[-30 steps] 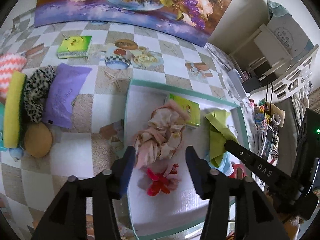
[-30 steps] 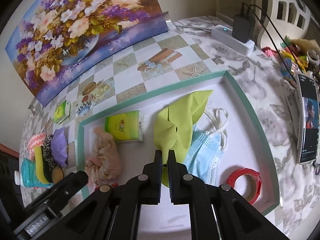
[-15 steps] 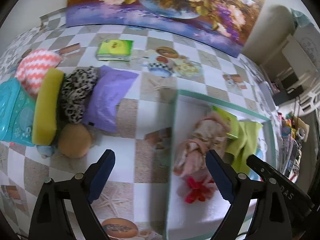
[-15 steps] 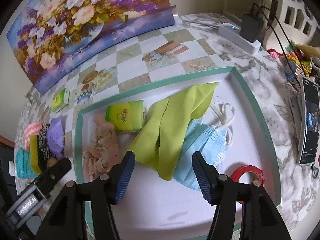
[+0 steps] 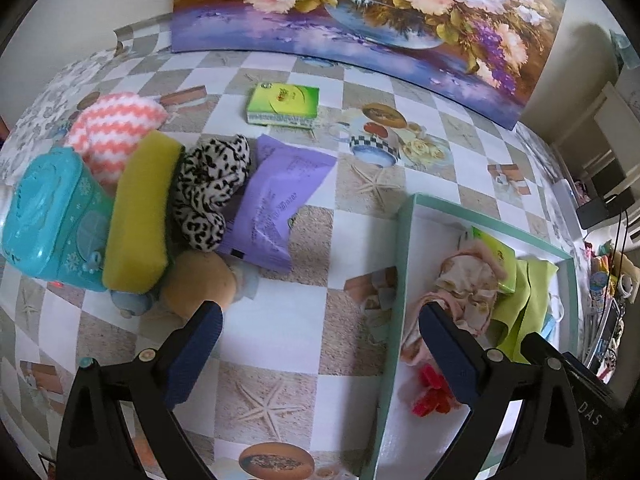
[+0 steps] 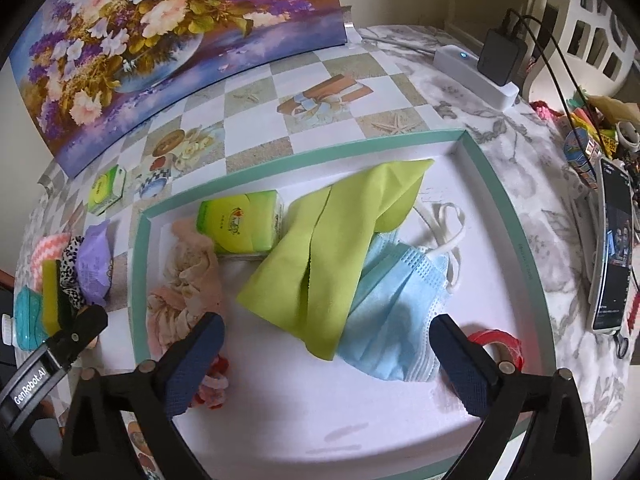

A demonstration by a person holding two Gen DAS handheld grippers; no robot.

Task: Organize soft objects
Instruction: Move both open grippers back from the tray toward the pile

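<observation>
A teal-rimmed white tray (image 6: 508,216) holds a lime cloth (image 6: 340,248) lying over a blue face mask (image 6: 396,316), a green tissue pack (image 6: 240,224), a pink scrunchie (image 6: 184,288) and a red hair tie (image 5: 430,396). My right gripper (image 6: 328,356) is open and empty above the tray's front. My left gripper (image 5: 320,344) is open and empty over the tablecloth, straddling the tray's left rim (image 5: 394,320). Left of it lie a purple pack (image 5: 276,204), a leopard scrunchie (image 5: 208,188), a yellow sponge (image 5: 140,216), an orange puff (image 5: 200,280) and a striped knit (image 5: 116,124).
A teal plastic box (image 5: 52,224) stands at the far left. Another green tissue pack (image 5: 284,104) lies near the flower painting (image 5: 360,12). A red tape roll (image 6: 500,344) sits in the tray. A phone (image 6: 612,248), power strip (image 6: 476,76) and clutter line the right edge.
My right gripper opened and let go of the lime cloth, which now lies on the mask. My left gripper opened wide and swung left from the tray towards the pile.
</observation>
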